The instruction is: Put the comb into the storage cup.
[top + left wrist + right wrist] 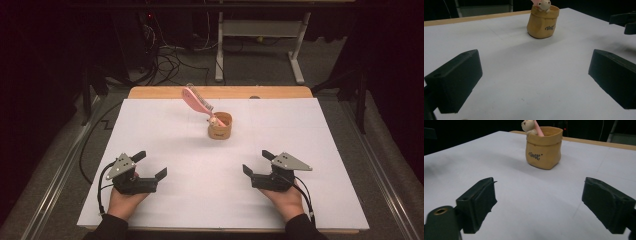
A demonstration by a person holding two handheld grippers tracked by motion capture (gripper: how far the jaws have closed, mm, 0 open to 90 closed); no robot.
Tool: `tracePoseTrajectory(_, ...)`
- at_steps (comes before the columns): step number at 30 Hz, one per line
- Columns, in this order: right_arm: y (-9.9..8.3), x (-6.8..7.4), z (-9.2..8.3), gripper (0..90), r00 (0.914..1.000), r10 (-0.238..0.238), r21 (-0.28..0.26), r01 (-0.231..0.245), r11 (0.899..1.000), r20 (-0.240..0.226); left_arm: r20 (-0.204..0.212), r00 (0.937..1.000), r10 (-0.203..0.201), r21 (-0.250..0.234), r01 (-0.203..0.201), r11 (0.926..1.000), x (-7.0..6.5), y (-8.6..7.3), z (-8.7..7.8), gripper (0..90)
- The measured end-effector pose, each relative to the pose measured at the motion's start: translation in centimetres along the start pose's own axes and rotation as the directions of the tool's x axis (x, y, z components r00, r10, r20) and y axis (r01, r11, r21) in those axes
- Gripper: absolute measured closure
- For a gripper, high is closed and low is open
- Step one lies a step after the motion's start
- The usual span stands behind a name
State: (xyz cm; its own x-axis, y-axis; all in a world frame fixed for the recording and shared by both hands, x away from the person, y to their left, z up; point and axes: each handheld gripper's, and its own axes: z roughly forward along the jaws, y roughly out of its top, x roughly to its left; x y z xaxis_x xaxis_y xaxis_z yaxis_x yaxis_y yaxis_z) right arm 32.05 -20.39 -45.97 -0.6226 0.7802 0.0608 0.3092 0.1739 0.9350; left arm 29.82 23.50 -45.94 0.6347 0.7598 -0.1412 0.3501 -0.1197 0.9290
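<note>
A broad, smooth white sheet covers the table (165, 210), with a strip of pale wood left bare along its far edge. Both tongs rest low on the sheet, well on the near side of the pot and apart from it. The left gripper (151, 164) is a blocky black tool with a flat grey three-cornered plate on top, its jaws spread wide with only bare sheet between them. The right gripper (255, 162) is built alike, and its jaws also gape with nothing in them. The pot (220, 125) is a small, rounded, tan sack-shaped cup with dark lettering and a little pale animal figure at its rim. A pink hairbrush (196, 102) with dark bristles leans out of the pot, slanting up to its left.
</note>
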Motion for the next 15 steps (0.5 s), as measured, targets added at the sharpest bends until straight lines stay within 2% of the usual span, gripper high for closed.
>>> tracePoseTrajectory(5, -0.9, -1.0, -1.9, 3.8, 0.9997, 0.003, -0.011, -0.002, 1.0, 0.024, -0.002, 1.0, 0.001, -0.001, -0.001, 1.0, 0.0, 0.0, -0.1, 0.0)
tracePoseTrajectory(7, -1.4, -1.5, -2.9, 0.3, 0.9987, 0.004, -0.015, -0.004, 1.0, 0.05, 0.006, 1.0, 0.001, -0.002, -0.001, 1.0, -0.1, 0.1, -0.2, 0.0)
tracePoseTrajectory(15, -2.3, -3.2, -7.0, 0.2, 0.9927, 0.03, -0.063, -0.022, 0.998, 0.117, 0.006, 0.9996, 0.029, -0.005, -0.028, 0.9996, -0.7, 0.0, -0.5, 0.0)
